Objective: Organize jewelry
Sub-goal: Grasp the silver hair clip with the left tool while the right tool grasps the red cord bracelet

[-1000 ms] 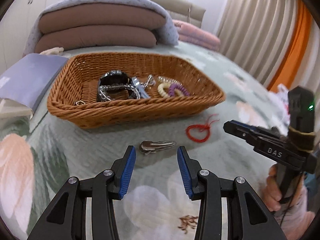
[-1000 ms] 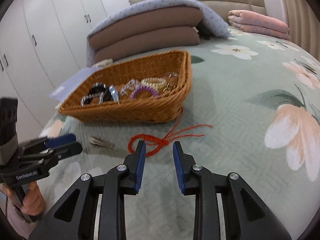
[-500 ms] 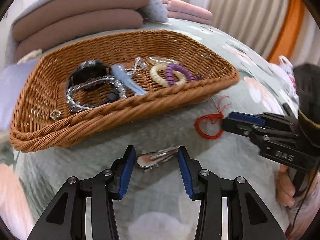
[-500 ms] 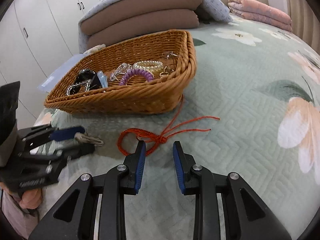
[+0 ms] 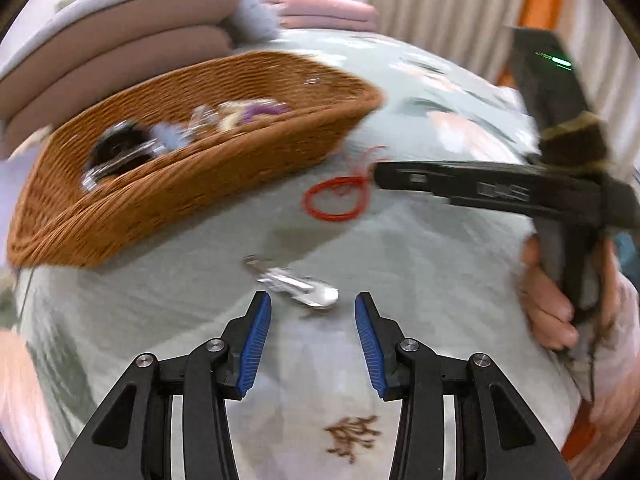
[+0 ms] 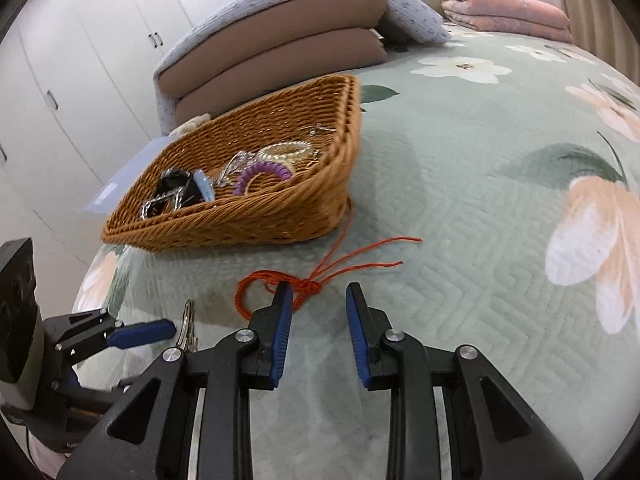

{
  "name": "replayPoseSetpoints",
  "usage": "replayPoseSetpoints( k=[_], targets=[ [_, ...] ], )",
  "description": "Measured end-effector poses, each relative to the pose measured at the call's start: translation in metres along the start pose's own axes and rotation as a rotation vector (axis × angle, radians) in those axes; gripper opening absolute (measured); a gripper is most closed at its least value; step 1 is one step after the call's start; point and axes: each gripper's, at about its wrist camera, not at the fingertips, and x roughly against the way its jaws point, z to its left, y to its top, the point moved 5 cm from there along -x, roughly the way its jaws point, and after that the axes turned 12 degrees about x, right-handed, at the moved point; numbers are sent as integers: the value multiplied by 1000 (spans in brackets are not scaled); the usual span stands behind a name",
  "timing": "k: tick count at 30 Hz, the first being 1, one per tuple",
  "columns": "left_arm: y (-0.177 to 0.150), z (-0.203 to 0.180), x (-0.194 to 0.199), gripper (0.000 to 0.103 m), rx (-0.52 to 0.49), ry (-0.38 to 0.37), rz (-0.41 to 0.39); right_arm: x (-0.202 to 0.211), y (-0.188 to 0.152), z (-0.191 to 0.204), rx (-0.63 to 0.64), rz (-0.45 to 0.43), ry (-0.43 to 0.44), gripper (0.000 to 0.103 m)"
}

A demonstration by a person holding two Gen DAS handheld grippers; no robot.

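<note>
A silver hair clip (image 5: 298,286) lies on the green bedspread just beyond my open left gripper (image 5: 313,308), between its blue pads and not touched. It also shows in the right wrist view (image 6: 188,326). A red cord bracelet (image 5: 338,200) lies farther on; in the right wrist view (image 6: 276,284) it lies just ahead of my open right gripper (image 6: 316,300), its knot near the left pad. A wicker basket (image 6: 280,216) behind holds several jewelry pieces, among them a purple coil band (image 6: 262,172) and a black watch (image 6: 176,192).
Stacked brown cushions under a blue cover (image 6: 288,40) and a folded pink blanket (image 6: 508,12) lie at the bed's head. White wardrobes (image 6: 80,60) stand on the left. The right gripper's body (image 5: 500,192) reaches in from the right in the left wrist view.
My left gripper swung left and tilted, so the hair clip now lies angled between its pads. My right gripper moved closer to the red cord bracelet. Both stay open.
</note>
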Motion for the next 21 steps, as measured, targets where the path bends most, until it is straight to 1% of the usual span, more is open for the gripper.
replayPoseSetpoints(
  k=[3,5,8,10,12,13,15,16,17,19,20,21],
  targets=[
    [0,3,-1,45,60,20,-1,-6,-1,2,14,27,-5,31],
    [1,-2,-3,45,82,6,0,-9,2,3,17,42,1,31],
    [6,-8,-10,45,93,60,-5,-16,10,1,4,65,37,31],
    [12,-9,-13,45,124,76,-15,-20,14,0,6,79,42,31],
    [15,-10,-16,45,152,84,-25,-28,15,3,22,102,46,36],
    [16,-11,-18,45,153,88,-28,-28,15,3,30,101,41,37],
    [15,-12,-19,45,150,93,-36,-27,14,11,69,94,13,41],
    [16,-12,-20,45,153,93,-36,-28,14,14,87,95,-5,41],
    [17,-10,-20,45,160,90,-37,-30,14,19,121,99,-36,44],
    [15,-7,-19,45,174,85,-45,-31,13,29,178,101,-91,44],
    [14,-6,-18,45,176,85,-49,-32,12,34,212,101,-120,43],
    [12,-4,-17,45,177,87,-55,-31,11,39,243,95,-132,34]
  ],
)
